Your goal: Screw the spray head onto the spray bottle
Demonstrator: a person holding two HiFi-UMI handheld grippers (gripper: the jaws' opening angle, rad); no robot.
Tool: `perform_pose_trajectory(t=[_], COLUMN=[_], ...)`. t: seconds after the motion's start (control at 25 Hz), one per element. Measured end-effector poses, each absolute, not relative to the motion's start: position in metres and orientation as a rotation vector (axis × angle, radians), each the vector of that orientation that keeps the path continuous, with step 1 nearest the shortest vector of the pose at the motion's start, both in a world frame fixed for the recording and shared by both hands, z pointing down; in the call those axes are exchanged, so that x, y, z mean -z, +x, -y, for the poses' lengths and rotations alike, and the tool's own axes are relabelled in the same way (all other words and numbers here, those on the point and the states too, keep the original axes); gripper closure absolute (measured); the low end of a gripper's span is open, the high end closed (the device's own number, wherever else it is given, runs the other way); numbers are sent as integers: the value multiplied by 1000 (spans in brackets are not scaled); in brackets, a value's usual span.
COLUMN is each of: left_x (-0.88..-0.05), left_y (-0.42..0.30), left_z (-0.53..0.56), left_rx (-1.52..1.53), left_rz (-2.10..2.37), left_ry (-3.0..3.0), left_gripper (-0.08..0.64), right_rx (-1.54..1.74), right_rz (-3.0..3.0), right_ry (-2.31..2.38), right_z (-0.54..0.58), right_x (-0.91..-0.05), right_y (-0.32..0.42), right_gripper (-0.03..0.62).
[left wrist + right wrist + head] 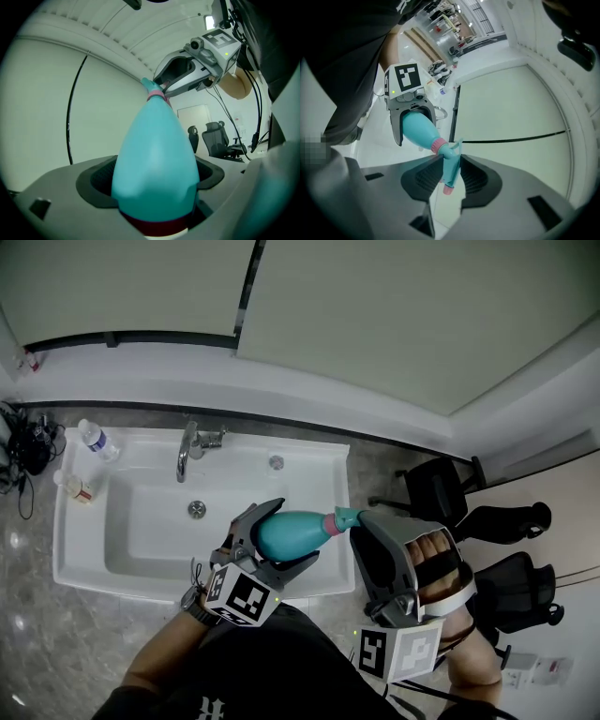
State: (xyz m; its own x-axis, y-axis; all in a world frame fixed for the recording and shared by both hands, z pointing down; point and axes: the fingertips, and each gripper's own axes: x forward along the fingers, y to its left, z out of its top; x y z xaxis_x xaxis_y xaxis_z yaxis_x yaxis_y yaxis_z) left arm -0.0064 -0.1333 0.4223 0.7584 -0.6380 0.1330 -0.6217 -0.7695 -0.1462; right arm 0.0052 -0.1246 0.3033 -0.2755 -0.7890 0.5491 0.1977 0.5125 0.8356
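Observation:
A teal spray bottle (289, 532) lies sideways in the air over the front edge of a white sink, with my left gripper (272, 545) shut on its wide body. In the left gripper view the bottle (157, 164) fills the space between the pads and tapers to a pink collar (156, 96). The teal spray head (451, 164) sits at the bottle's neck, and my right gripper (451, 174) is shut on it, pads pressing both sides. In the head view the spray head (345, 518) shows at the right gripper's (361, 526) jaw tips.
The white sink (84, 540) has a chrome tap (190, 448) at its back rim. A clear plastic bottle (98, 441) and a small bottle (75, 487) lie on its left rim. Black office chairs (441, 488) stand at the right.

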Motion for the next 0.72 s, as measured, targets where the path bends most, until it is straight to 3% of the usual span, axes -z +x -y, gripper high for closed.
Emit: perform_pose_trajectory(t=[0.36, 0.72], left_x=[-413, -410], left_y=[12, 15], left_z=[149, 145], left_rx=[72, -13], left_rz=[-1051, -961], left_ry=[-2872, -2953], left_gripper=[115, 115], right_rx=[1074, 936], right_rz=[1290, 1458], right_ry=[514, 568], right_z=[129, 129], right_x=[-296, -289], right_y=[2, -8], right_gripper=[476, 476])
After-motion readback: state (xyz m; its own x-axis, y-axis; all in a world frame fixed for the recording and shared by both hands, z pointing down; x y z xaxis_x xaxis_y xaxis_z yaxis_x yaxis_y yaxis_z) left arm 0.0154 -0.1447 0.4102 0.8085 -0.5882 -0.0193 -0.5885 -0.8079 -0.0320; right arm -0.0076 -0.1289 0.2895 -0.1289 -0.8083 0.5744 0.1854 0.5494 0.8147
